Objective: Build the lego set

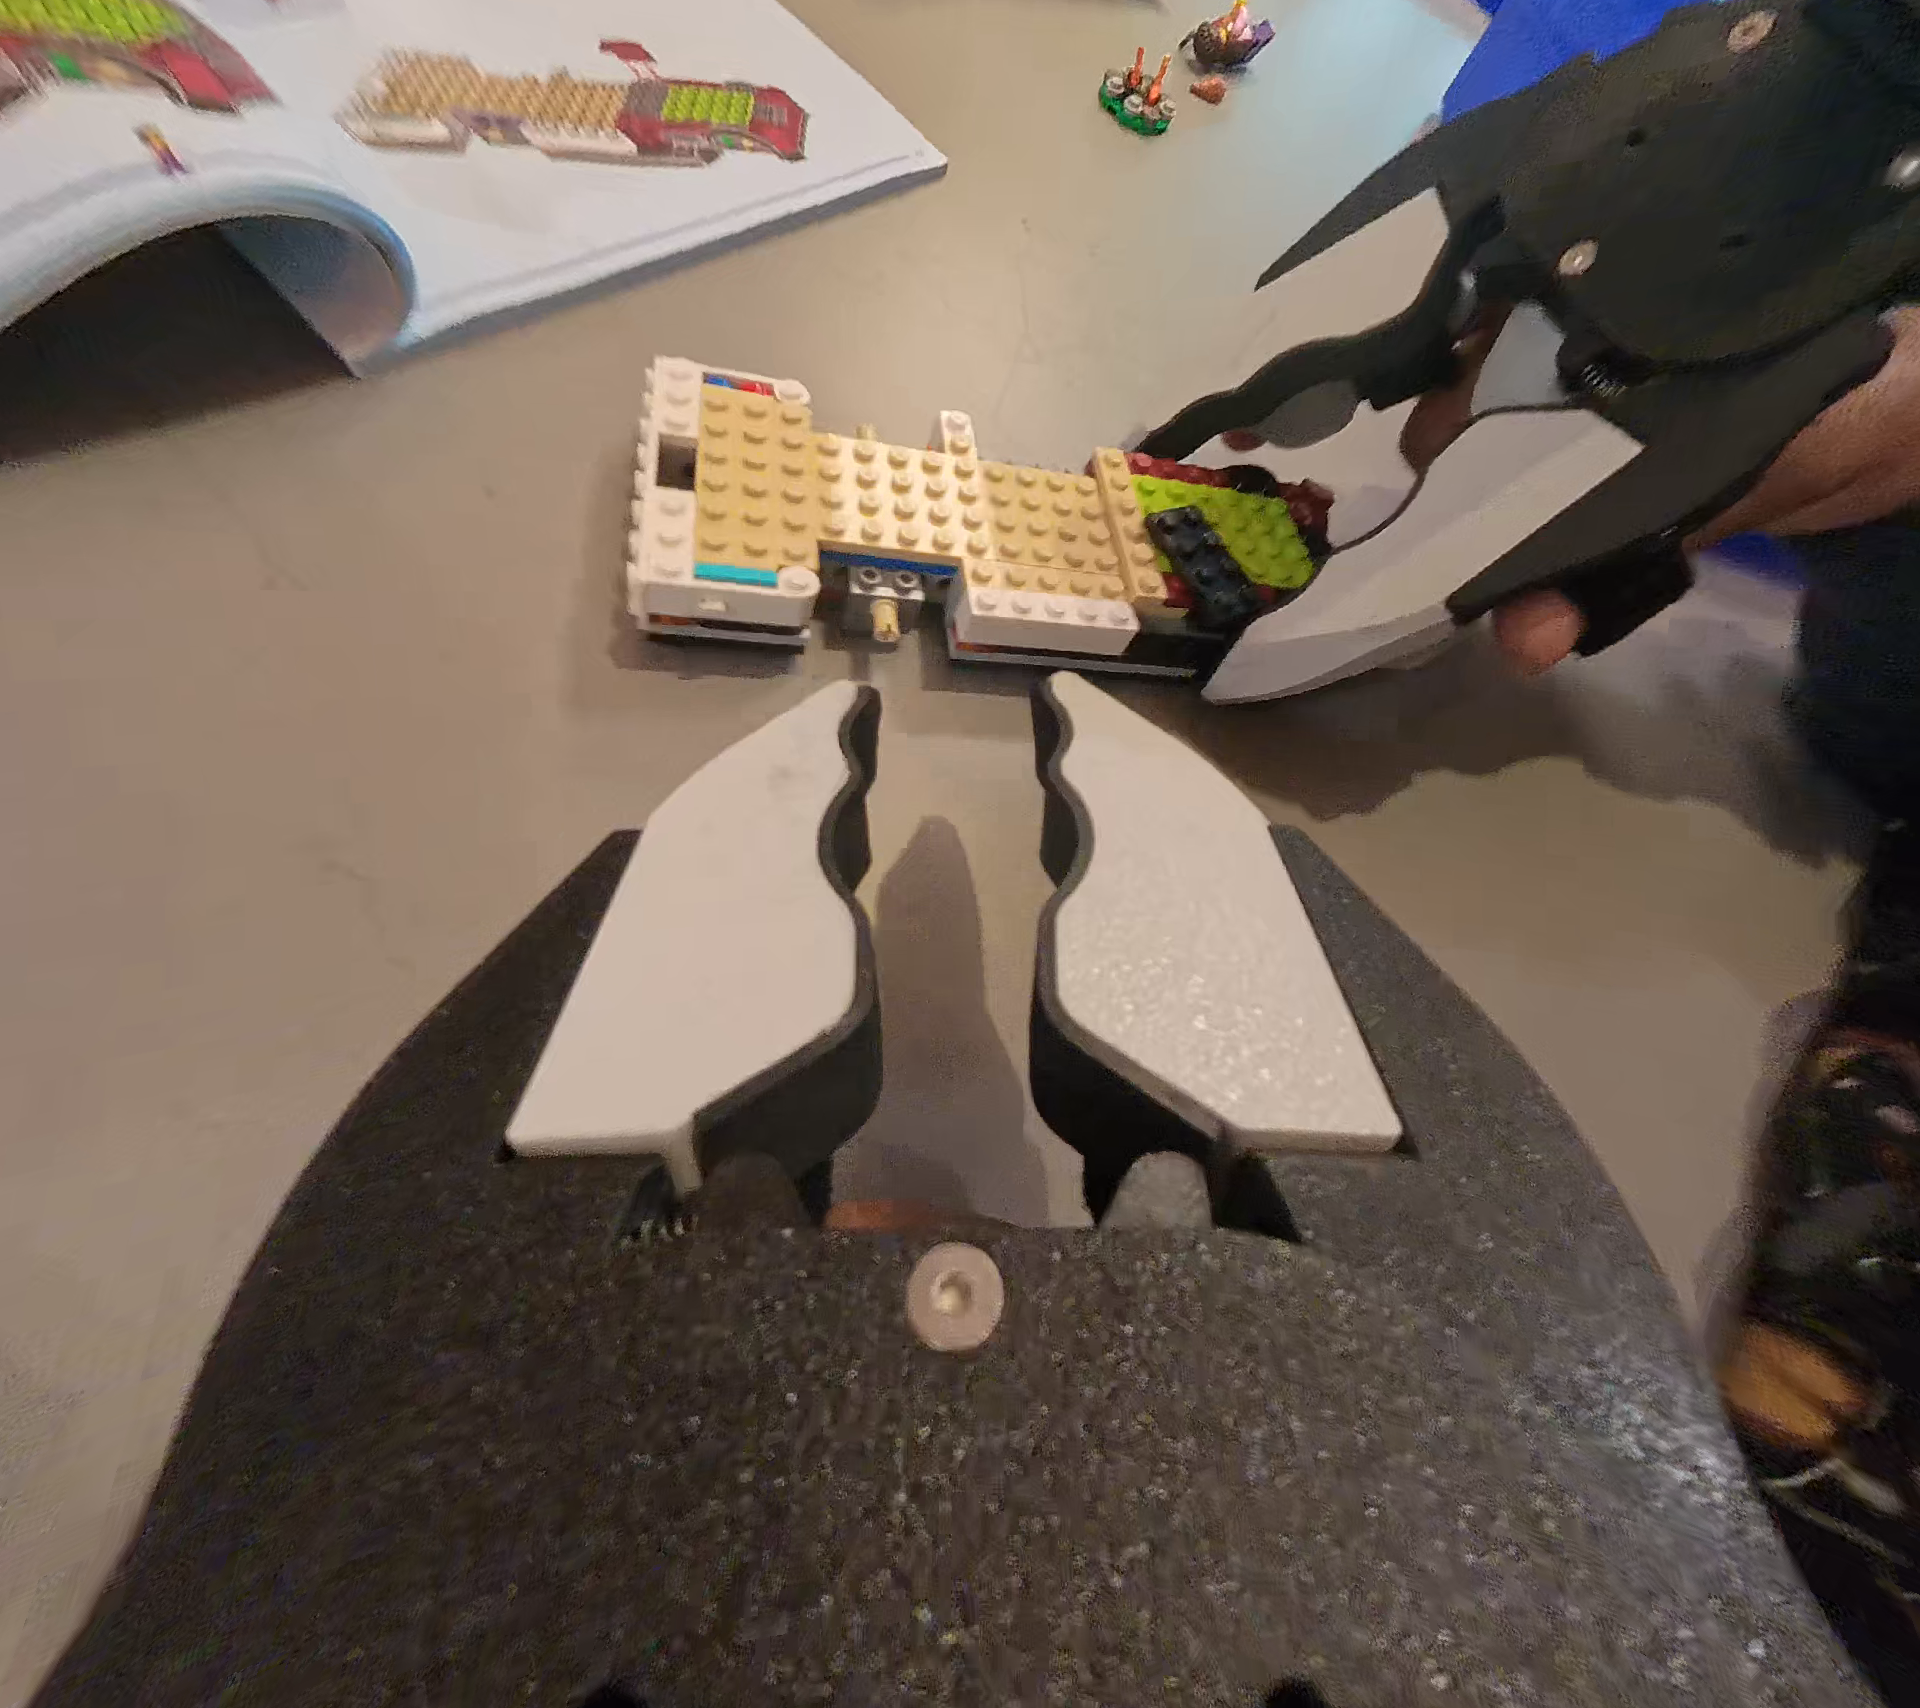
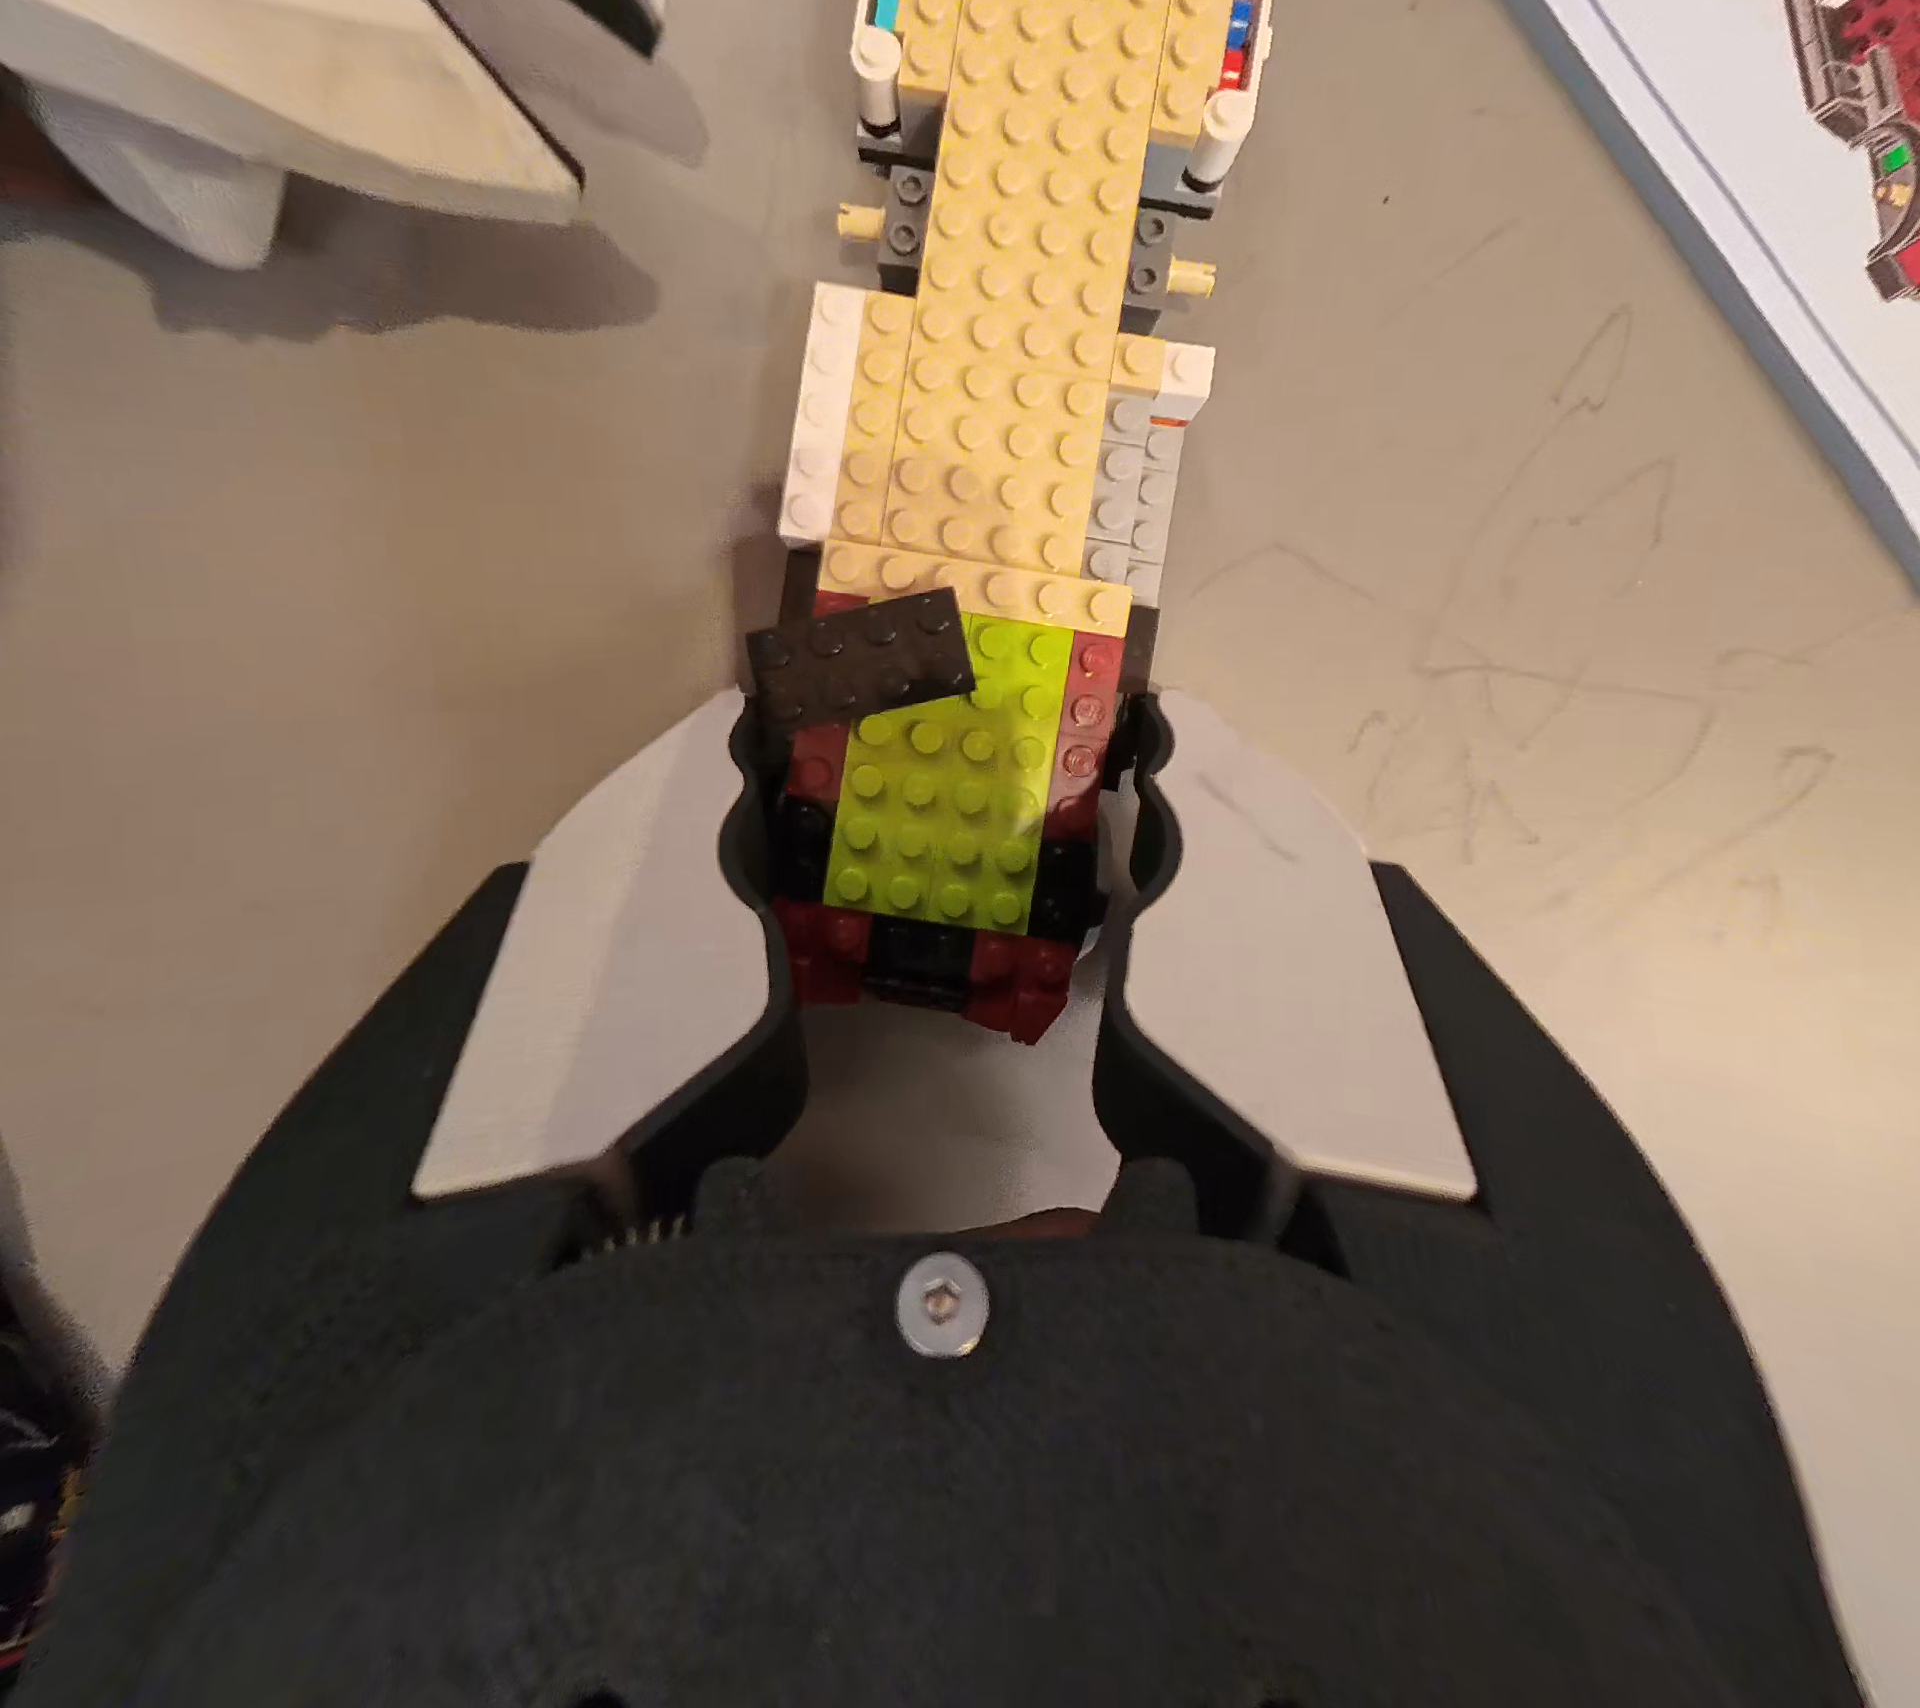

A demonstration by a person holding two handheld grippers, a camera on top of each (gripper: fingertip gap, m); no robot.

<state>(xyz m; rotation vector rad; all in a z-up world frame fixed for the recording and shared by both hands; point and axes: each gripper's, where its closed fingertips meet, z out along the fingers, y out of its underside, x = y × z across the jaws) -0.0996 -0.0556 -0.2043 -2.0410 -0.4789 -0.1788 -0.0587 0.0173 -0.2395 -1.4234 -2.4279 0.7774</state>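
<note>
Right tool [image 2: 940, 785] clamped on the dark-red and lime end of the brick model [image 2: 1023, 287], pads pressed on both flanks, probably just pinning it flat on the counter [image 2: 364, 619]. Long axis running straight ahead from that tool, white end farthest off. Loose black plate [image 2: 860, 650] lying crooked across the studs, right at the left fingertip. Left tool [image 1: 954, 702] part-open, nothing in it, tips just short of the model's long side, facing the little tan axle pin [image 1: 885, 617]. Instruction booklet [image 1: 540, 100] open beyond, to the left.
</note>
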